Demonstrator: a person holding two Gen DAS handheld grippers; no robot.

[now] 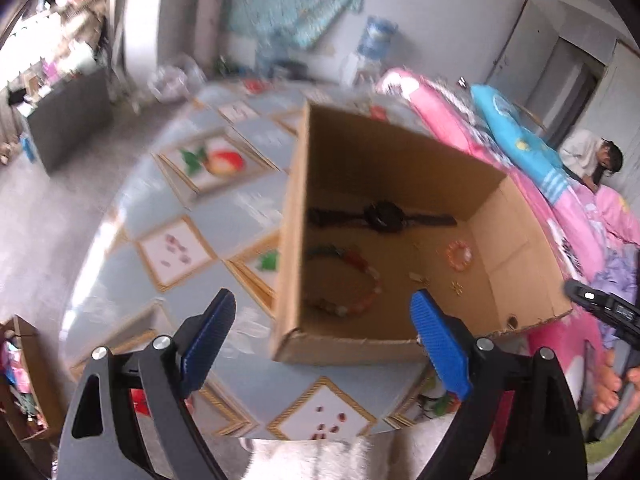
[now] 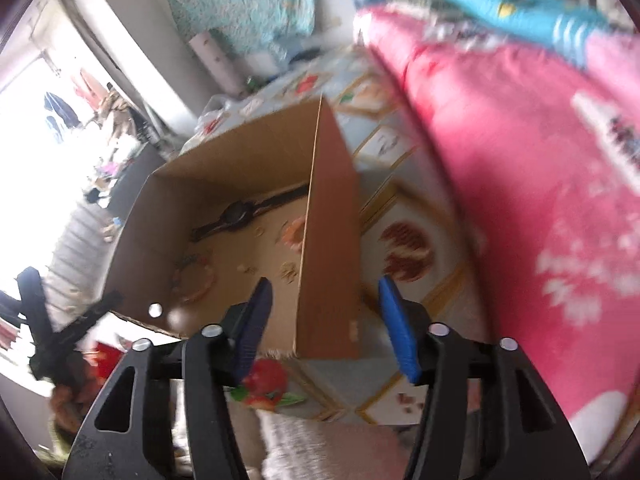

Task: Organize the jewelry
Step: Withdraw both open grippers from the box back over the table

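Observation:
An open cardboard box (image 1: 516, 240) stands on the patterned table. Inside lie a black wristwatch (image 1: 382, 216), a beaded bracelet (image 1: 352, 280), a small orange ring-shaped piece (image 1: 459, 255) and tiny gold pieces (image 1: 457, 289). My left gripper (image 1: 322, 322) is open and empty, above the box's near wall. In the right wrist view the same box (image 2: 328, 208) shows the watch (image 2: 240, 212), the bracelet (image 2: 194, 276) and the orange piece (image 2: 294, 234). My right gripper (image 2: 324, 308) is open and empty, astride the box's right wall.
The table (image 1: 240, 208) has a grey-blue cloth with fruit pictures. Pink and blue bedding (image 1: 520, 136) is piled right of the box, and fills the right of the right wrist view (image 2: 520, 184). A person (image 1: 600, 160) sits at the far right.

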